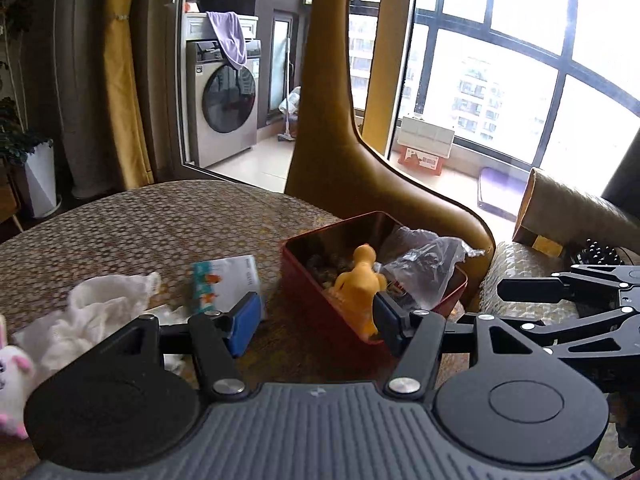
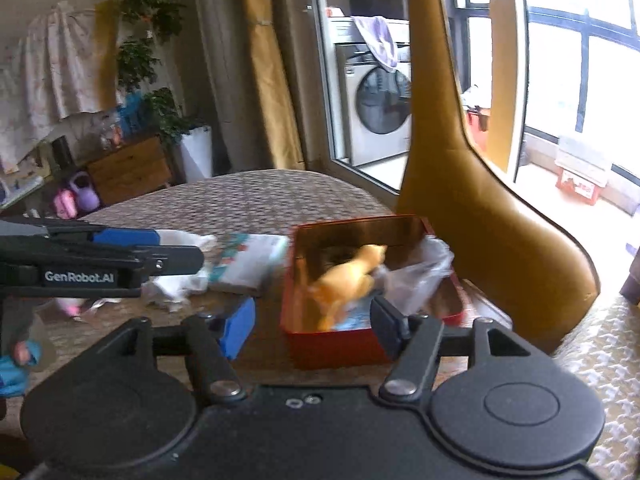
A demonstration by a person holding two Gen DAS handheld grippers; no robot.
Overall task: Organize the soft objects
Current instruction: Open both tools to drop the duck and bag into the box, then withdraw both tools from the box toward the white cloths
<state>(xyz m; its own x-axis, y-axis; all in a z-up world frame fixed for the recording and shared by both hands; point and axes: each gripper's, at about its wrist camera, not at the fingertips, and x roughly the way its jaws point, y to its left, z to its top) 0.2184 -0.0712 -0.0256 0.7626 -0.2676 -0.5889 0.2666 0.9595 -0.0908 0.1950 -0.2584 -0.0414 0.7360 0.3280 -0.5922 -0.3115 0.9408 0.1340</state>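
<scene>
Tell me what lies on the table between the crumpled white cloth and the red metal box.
A flat white packet with a teal edge lies between the crumpled white cloth and the red metal box; both wrist views show it.

The left gripper (image 1: 316, 316) is matte black, with two flat round discs flanking a ribbed grey housing at its base. Angled black link arms run forward from the housing, pinned with silver round-head screws, and each ends in a rectangular blue pad (image 1: 244, 328). Seen from the right wrist, its side bears white lettering reading "GenRobot.AI". The right gripper (image 2: 312, 324) has the same build: black discs, black links with triangular cut-outs, silver pivot screws, blue pads (image 2: 238, 326). Its central housing is smooth black with two small silver fasteners set near the front edge. A bit of blue sleeve (image 2: 12, 372) shows beneath the left gripper.
</scene>
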